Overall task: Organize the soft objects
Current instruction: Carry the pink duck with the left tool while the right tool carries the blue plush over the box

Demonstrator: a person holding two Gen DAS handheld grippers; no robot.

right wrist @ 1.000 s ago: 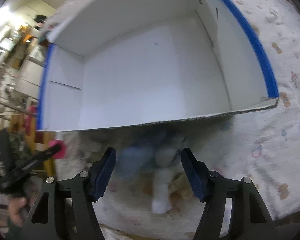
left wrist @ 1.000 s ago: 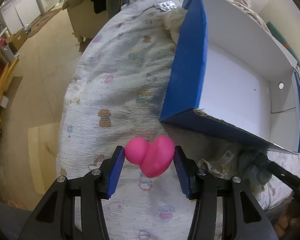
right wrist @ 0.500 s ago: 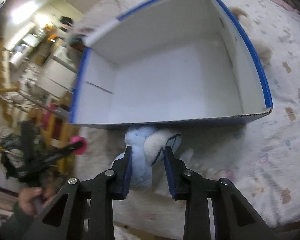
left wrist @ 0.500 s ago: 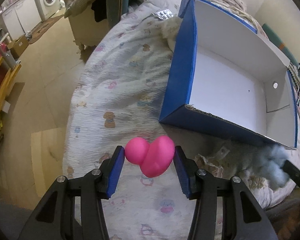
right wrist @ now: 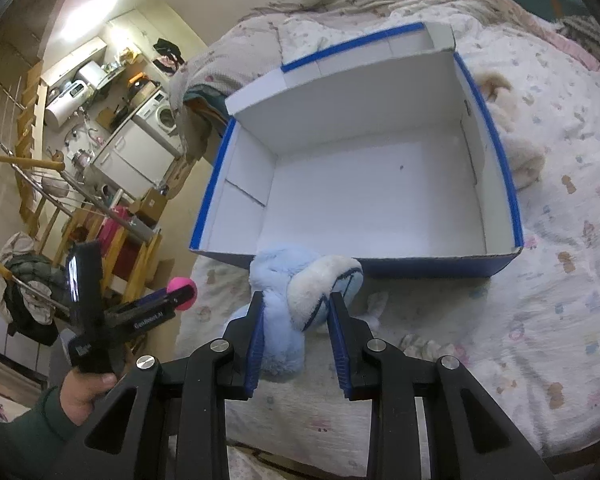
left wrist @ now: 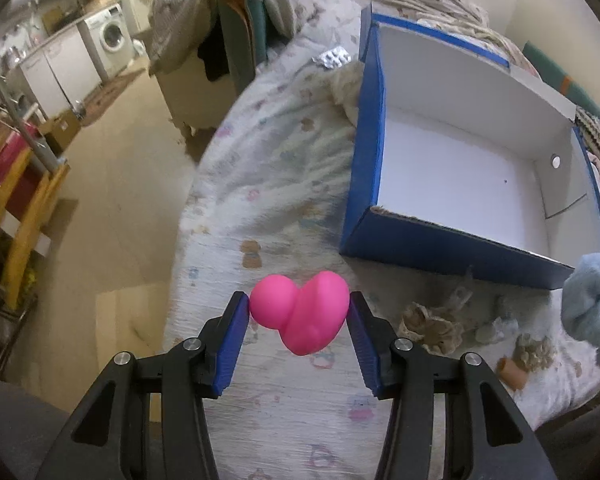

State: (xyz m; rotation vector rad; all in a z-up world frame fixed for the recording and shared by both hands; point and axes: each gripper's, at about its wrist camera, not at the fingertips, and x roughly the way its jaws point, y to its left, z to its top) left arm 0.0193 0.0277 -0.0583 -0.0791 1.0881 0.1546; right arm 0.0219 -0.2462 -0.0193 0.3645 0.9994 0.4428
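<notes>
My left gripper [left wrist: 298,312] is shut on a pink rubber duck [left wrist: 302,311] and holds it above the patterned bed sheet, left of the box. My right gripper [right wrist: 296,314] is shut on a light blue plush toy [right wrist: 288,280] and holds it lifted just in front of the near wall of the box. The blue cardboard box [left wrist: 366,140] with a white inside lies open on the bed; it also shows in the right wrist view [right wrist: 514,200]. The plush shows at the right edge of the left wrist view [left wrist: 592,296]. The left gripper with the duck [right wrist: 182,288] shows in the right wrist view.
A cream plush [right wrist: 516,148] lies beside the box's far side. Small brown and pale toys [left wrist: 432,326] and a small brown cylinder [left wrist: 512,372] lie on the sheet in front of the box. A blister pack [left wrist: 334,58] lies farther back. The bed edge drops to the floor on the left.
My right gripper closed on the blue plush and lifted it up and back from the sheet. My left gripper rose and pulled back with the duck still held.
</notes>
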